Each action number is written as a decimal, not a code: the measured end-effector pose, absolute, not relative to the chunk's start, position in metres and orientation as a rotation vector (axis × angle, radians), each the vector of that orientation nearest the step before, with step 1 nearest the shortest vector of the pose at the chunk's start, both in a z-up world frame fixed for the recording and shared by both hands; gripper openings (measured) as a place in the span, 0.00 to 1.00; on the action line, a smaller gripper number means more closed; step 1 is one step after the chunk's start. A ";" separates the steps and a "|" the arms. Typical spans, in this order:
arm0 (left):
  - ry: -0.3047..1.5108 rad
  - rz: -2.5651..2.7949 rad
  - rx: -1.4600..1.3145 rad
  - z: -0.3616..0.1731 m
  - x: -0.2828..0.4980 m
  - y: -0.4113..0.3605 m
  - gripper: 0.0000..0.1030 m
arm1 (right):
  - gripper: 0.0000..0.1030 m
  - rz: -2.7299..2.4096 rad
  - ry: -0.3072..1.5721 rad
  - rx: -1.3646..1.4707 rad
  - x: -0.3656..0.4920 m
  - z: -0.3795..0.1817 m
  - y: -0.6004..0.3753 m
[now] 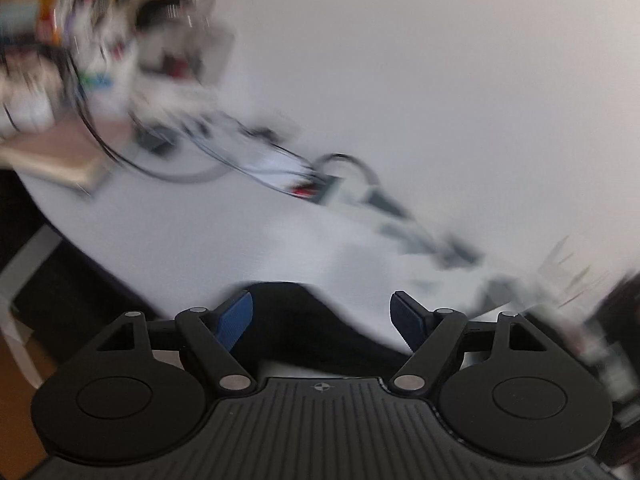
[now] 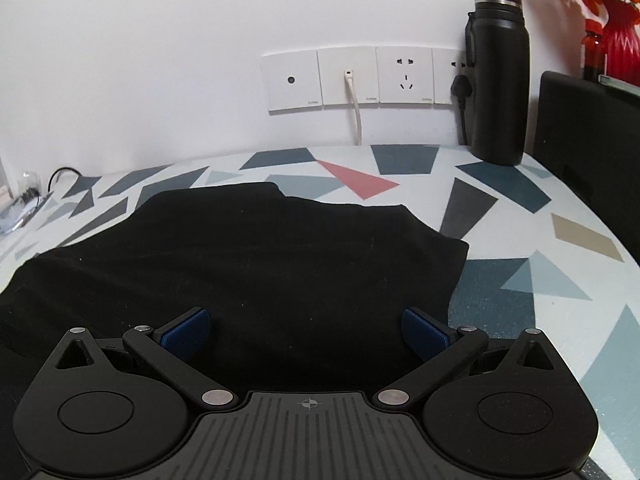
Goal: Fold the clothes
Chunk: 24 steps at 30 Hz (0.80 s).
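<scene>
The right claw [image 2: 306, 334] is spread wide, its two blue pads [image 2: 185, 331] apart and pinching nothing, hovering low over a black garment [image 2: 248, 268] that lies flat on the table [image 2: 560, 280], covering its near left part. The table top is white with grey, blue, tan and one red angular patch. Beyond the garment, one tall black bottle [image 2: 498, 80] stands upright at the back right, by the wall, its lid on, so what it holds cannot be seen. Behind it on the wall is a row of four white outlet plates [image 2: 364, 78]; one white cable [image 2: 356, 108] hangs from the second plate and one dark plug [image 2: 460, 88] sits in the fourth, partly hidden by the bottle. A dark flat object [image 2: 588, 140] stands at the far right edge. The left claw [image 1: 322, 320] is also spread, its blue pads [image 1: 236, 320] apart and empty; a dark piece of the garment [image 1: 304, 328] shows between them. The rest of the left wrist view is heavily blurred: pale surfaces, dark cables [image 1: 120, 152] and clutter at the upper left that cannot be made out.
</scene>
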<state>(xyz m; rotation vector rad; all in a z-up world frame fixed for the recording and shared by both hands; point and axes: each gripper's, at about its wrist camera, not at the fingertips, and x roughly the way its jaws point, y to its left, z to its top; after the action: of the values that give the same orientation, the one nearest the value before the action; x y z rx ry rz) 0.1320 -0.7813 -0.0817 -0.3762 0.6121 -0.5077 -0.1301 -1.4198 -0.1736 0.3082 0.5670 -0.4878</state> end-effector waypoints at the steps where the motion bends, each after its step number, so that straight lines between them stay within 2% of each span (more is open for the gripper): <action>1: 0.635 -0.535 -0.444 -0.083 0.137 -0.784 0.75 | 0.99 -0.485 0.561 0.312 -0.131 -0.174 -1.420; 5: 0.732 -0.484 -0.623 -0.097 0.165 -0.801 0.75 | 0.99 -0.472 0.538 0.344 -0.136 -0.174 -1.423; 12: 0.866 -0.172 -0.545 -0.111 0.194 -0.826 0.75 | 0.99 -0.464 0.520 0.384 -0.139 -0.175 -1.428; 24: 0.810 -0.003 -0.399 -0.111 0.216 -0.860 0.75 | 0.99 -0.432 0.485 0.459 -0.145 -0.176 -1.435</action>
<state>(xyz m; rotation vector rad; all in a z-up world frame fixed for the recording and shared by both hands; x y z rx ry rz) 0.2161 -0.8603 -0.1105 -0.3987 0.8100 -0.0032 -0.1451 -1.4346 -0.1757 0.4589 0.4845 -0.4322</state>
